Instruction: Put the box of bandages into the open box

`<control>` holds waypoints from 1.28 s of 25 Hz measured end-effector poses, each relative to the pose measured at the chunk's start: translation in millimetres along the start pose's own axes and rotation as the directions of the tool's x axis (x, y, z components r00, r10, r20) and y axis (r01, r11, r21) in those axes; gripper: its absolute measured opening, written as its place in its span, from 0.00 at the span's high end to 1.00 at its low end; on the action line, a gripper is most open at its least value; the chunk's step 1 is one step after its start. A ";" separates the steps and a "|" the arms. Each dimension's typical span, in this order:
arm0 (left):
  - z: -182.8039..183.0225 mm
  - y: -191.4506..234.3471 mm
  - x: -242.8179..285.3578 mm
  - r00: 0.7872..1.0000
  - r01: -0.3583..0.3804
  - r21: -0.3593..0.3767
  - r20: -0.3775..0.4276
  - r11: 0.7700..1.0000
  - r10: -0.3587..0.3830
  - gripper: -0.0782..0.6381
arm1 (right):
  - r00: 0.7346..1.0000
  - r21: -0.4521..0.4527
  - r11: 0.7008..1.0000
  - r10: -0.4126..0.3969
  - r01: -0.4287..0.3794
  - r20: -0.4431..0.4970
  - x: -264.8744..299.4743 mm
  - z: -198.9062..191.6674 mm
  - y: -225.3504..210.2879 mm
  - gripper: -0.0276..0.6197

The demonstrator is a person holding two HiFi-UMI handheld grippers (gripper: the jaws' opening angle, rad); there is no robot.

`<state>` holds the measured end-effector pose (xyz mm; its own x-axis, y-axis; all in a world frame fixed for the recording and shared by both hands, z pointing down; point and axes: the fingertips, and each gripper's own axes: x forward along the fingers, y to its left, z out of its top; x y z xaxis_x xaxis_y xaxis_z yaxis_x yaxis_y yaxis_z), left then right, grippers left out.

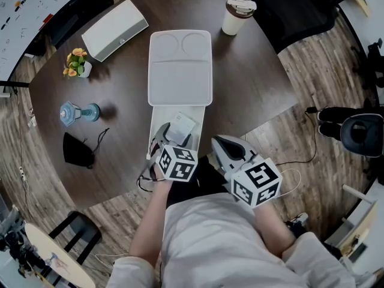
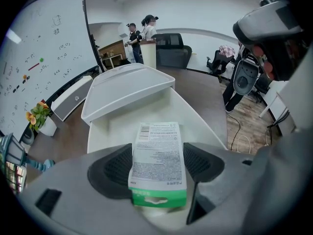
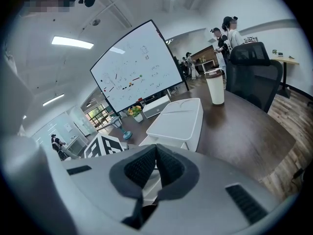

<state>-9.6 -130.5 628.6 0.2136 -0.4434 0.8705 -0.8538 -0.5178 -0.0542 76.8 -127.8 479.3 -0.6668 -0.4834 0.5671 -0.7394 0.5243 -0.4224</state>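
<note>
Item: box of bandages (image 2: pixel 157 153), pinched between my left gripper's (image 1: pixel 172 138) jaws, over the open box's (image 1: pixel 158 116) near tray, perhaps not yet resting in it. My right gripper (image 3: pixel 155 153): jaws pressed together, empty, just right of the open box.

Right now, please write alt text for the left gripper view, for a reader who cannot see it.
The left gripper holds a bandage box between its jaws, over the white open box. Its opened lid lies beyond, on a brown table, with a whiteboard at the left.
</note>
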 end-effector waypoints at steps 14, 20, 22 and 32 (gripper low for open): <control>3.2 0.3 -4.0 1.000 0.001 0.000 0.009 1.000 -0.001 0.45 | 1.000 -0.001 1.000 0.013 -0.013 0.002 -1.0 1.4 2.0 0.95; 14.4 5.2 -18.6 0.999 -0.024 0.031 0.043 0.999 0.023 0.45 | 0.999 -0.014 0.999 0.037 -0.037 0.008 -0.8 3.4 6.3 0.95; 19.0 8.0 -25.6 0.998 -0.037 0.024 0.060 0.999 0.035 0.45 | 0.999 -0.020 0.999 0.044 -0.044 0.008 -1.4 4.3 8.5 0.95; 19.7 13.3 -46.1 0.993 -0.051 -0.022 0.103 0.998 0.053 0.45 | 0.999 -0.025 0.999 0.048 -0.047 0.021 1.6 4.9 12.5 0.95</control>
<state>-21.4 -131.4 578.1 0.2158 -0.5434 0.8112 -0.8737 -0.4784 -0.0880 66.0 -125.4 471.5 -0.7032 -0.4728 0.5310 -0.7045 0.5641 -0.4306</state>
